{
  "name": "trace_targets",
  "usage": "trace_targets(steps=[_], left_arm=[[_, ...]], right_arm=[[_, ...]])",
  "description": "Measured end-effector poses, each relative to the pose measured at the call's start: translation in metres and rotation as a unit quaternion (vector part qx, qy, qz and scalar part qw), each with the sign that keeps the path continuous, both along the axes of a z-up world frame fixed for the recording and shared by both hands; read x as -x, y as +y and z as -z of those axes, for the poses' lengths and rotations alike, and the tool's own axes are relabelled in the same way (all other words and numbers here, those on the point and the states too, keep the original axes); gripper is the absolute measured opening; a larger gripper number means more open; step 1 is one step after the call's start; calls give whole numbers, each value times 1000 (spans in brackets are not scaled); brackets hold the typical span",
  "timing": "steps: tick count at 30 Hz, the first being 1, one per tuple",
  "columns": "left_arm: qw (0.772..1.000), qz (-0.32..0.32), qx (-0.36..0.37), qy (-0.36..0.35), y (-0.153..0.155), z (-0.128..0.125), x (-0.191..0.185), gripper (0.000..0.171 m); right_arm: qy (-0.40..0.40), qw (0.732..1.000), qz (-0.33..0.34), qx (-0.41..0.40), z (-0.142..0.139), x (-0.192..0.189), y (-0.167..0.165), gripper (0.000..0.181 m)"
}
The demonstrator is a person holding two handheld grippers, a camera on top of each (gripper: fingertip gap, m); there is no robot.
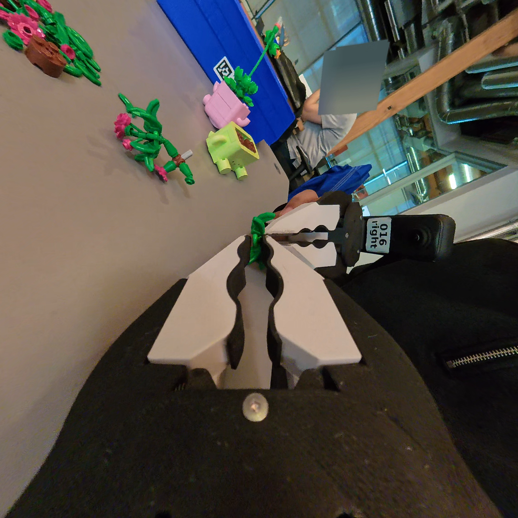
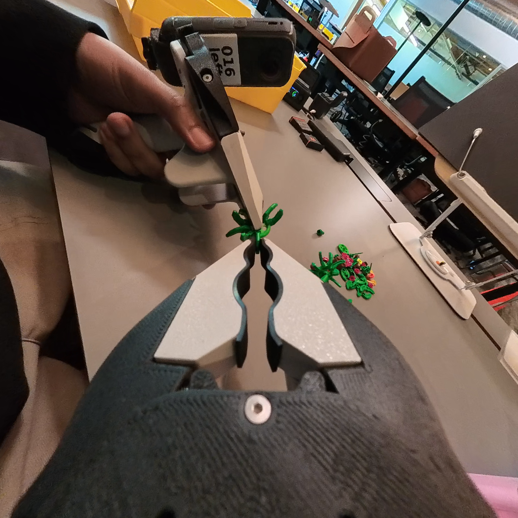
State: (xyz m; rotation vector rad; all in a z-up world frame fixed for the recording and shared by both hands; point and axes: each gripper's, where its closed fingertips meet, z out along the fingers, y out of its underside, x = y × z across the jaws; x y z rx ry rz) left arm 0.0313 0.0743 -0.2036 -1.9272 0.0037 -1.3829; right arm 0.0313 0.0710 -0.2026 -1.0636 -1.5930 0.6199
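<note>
A small green toy plant sprig (image 1: 260, 221) with curling leaves is held just above the grey table (image 1: 84, 224). My left gripper (image 1: 255, 243) is shut on its lower part. My right gripper (image 1: 267, 233) comes in from the right, shut on the same sprig, tip to tip with the left. In the right wrist view my right gripper (image 2: 257, 248) pinches the sprig's stem (image 2: 244, 229), and the left gripper (image 2: 259, 224), held by a hand, comes down from above onto the leaves.
On the table lie a pink-flowered green sprig (image 1: 145, 137), a lime pot (image 1: 232, 148), a pink pot with a plant (image 1: 224, 105), a brown pot among loose pieces (image 1: 44, 54) and a blue bin (image 1: 232, 56). A yellow bin (image 2: 252, 92) and piece pile (image 2: 347, 272) show too.
</note>
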Motion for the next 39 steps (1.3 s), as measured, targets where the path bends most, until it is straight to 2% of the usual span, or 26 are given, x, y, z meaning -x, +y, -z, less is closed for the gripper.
trace_targets(steps=[13, 16, 20, 26, 32, 34, 36, 37, 39], left_arm=[[1000, 23, 1, -5, -3, -1, -5, 3], [1000, 23, -3, 7, -4, 0, -5, 2], [998, 38, -12, -41, -7, -14, -9, 1], [994, 64, -12, -88, -12, -24, -14, 1], [983, 122, -14, -140, -25, -35, -28, 1], [974, 142, -17, -175, -30, -42, -31, 1], [965, 123, -21, -230, -26, -52, -11, 0], [968, 113, -25, -222, -25, -50, -4, 0], [973, 100, -41, -205, -24, -55, 2, 0]], right_arm=[[16, 999, -24, 29, -5, -2, -5, 1], [-15, 996, -21, 81, 1, -3, -5, 1], [-3, 965, -69, 254, -13, -10, -9, 0], [5, 934, -113, 339, -23, -16, -15, 0], [6, 868, -206, 452, -36, -31, -30, 0], [13, 835, -253, 488, -46, -39, -38, 0], [44, 805, -285, 518, -61, -49, -35, 0], [56, 807, -277, 519, -63, -51, -28, 0], [61, 832, -239, 497, -58, -49, -16, 0]])
